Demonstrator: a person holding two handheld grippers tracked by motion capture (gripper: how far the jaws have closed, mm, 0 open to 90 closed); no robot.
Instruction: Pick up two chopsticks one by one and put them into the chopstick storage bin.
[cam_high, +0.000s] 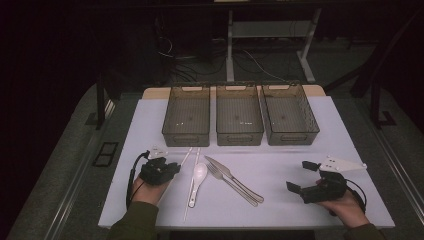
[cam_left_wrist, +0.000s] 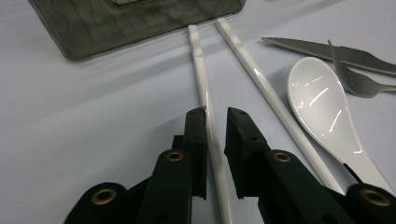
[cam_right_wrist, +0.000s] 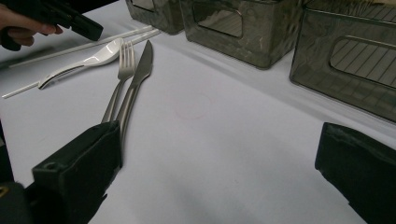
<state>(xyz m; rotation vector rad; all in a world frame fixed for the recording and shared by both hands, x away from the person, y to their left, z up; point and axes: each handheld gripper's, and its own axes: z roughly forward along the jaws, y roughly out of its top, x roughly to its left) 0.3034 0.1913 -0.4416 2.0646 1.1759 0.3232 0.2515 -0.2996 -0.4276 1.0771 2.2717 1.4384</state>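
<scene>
1. The left gripper (cam_left_wrist: 215, 122) has its black fingers (cam_left_wrist: 196, 140) astride one glossy white chopstick (cam_left_wrist: 201, 77), narrow but not visibly clamping it.
2. The chopstick lies flat on the pale matte surface (cam_left_wrist: 93, 121), its far end pointing at 12 o'clock toward the smoky translucent plastic bin (cam_left_wrist: 116, 23).
3. Slick and thin, it may skid or roll out of a pinch.
4. The right gripper (cam_right_wrist: 219, 168) is released, wide apart.

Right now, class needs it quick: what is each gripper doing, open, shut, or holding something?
Left gripper: jaws nearly shut around a white chopstick; whether the pads press on it cannot be told.
Right gripper: open, holding nothing.
</scene>
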